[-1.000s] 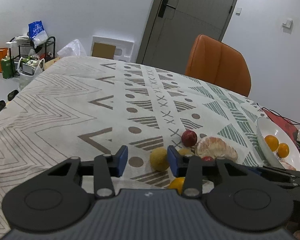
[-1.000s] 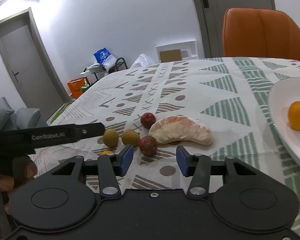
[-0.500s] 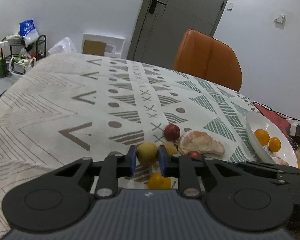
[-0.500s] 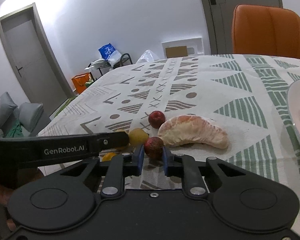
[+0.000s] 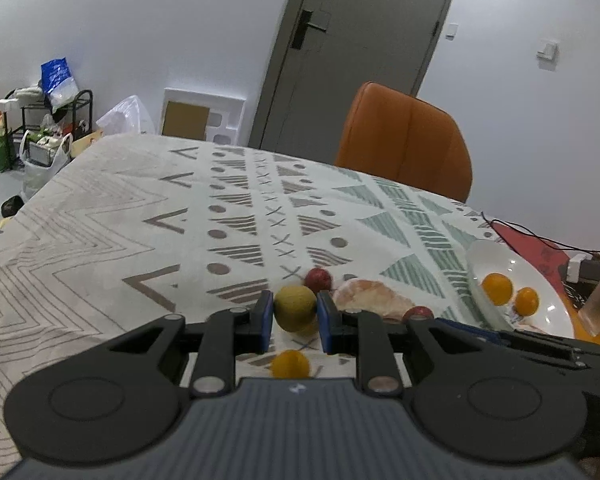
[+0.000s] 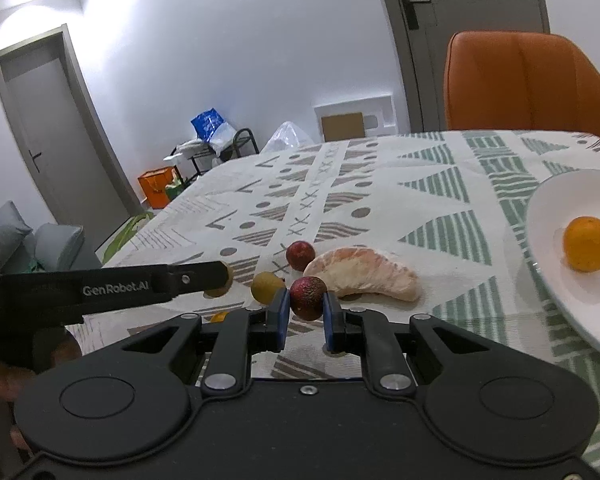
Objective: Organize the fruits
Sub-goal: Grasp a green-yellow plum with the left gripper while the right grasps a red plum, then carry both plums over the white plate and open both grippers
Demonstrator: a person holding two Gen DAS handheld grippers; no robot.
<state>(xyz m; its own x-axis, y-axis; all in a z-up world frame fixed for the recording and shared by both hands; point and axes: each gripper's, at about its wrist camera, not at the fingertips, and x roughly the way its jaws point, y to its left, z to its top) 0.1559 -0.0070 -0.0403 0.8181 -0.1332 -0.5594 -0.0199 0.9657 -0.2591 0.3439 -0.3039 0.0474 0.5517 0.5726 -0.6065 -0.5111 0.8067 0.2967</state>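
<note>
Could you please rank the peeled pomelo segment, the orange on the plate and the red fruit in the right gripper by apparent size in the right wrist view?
1. Peeled pomelo segment, clearly largest.
2. Orange on the white plate.
3. Red fruit clamped in the right gripper; it sits nearer the camera, so its true size may be smaller.

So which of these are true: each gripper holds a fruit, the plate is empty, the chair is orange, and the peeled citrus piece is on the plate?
1. The left gripper has its jaws closed on a yellow-green fruit. True.
2. The right gripper holds a dark red fruit. True.
3. The white plate is empty. False: an orange lies on it.
4. The chair is orange. True.
5. The peeled citrus segment is on the plate. False: it lies on the tablecloth.
</note>
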